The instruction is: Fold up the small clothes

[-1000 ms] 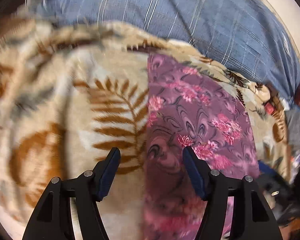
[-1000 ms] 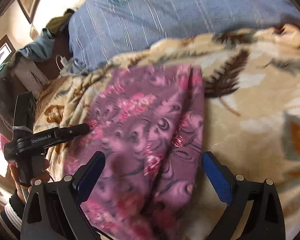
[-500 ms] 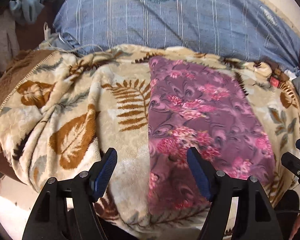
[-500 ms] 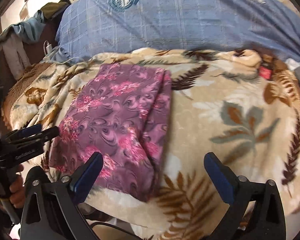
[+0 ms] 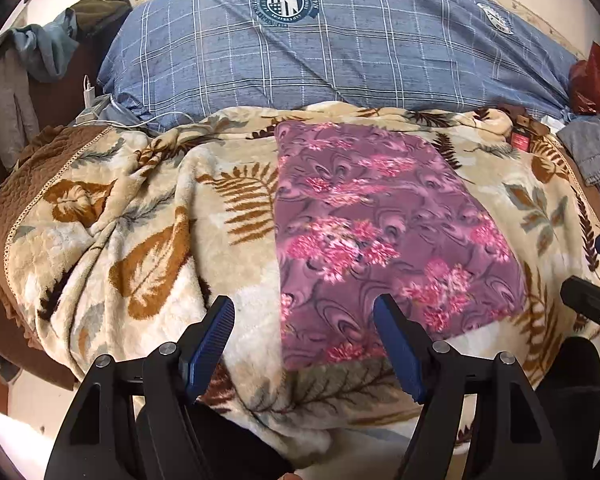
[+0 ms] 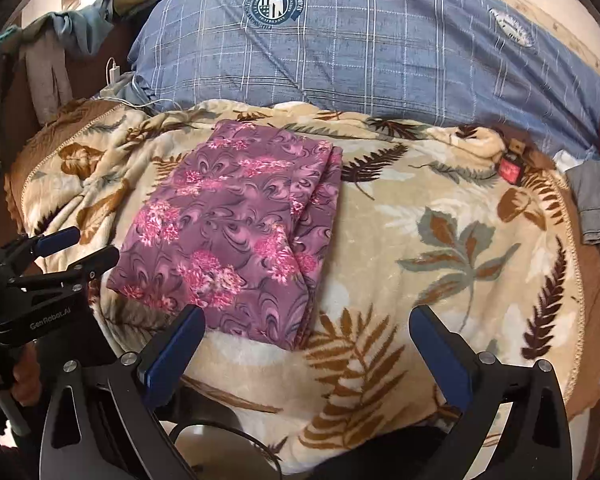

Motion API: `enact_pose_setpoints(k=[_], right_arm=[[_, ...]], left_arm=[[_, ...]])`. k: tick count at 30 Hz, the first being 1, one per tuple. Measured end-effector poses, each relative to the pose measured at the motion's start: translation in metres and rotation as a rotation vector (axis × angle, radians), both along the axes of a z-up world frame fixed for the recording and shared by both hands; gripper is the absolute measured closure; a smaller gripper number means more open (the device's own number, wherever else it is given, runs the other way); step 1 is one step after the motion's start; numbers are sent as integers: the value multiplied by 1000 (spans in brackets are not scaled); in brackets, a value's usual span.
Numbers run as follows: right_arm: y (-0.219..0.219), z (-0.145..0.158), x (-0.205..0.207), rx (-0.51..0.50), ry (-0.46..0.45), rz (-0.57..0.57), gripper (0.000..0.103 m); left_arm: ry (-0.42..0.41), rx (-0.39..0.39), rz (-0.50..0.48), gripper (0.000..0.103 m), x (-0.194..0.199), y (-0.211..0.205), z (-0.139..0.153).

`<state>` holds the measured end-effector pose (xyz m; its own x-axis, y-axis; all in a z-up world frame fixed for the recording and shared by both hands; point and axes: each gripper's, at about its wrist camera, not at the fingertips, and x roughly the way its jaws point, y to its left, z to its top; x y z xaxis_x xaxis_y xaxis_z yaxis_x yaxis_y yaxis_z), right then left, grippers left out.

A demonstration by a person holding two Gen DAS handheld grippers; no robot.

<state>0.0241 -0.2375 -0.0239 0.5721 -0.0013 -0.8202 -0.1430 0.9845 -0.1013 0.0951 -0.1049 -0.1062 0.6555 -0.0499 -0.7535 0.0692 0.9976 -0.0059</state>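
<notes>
Left gripper (image 5: 304,334) above folded garment (image 5: 380,232)

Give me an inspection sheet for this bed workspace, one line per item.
Surface: leaf-print blanket covering the bed, rumpled at its left side.
Job's things: purple floral garment lying folded flat on the blanket.
Clutter: red tag and grey cloth at the right edge.
Grippers: left gripper and right gripper both open, holding nothing.
Cables: white charger with its cord beside the blue pillow.
Surroundings: clothes heaped at upper left.
</notes>
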Motion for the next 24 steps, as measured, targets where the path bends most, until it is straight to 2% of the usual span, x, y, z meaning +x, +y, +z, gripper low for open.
enact_pose_setpoints(k=[6,11,20,24], right_arm=[[-9,1,-3,39,7,-9,0],[-14,-4,-3,-22,21,-41,0],[-21,-10,1,-33,41,-67,0],[-17,-11,2,-87,38,-58,0]], left_arm=[[25,-29,-57,31,-1,1,2],[18,-6,-93,31,-2,-1,4],[28,0,-129,31,0,-2,6],[17,0,-144,32,3,-6,13]])
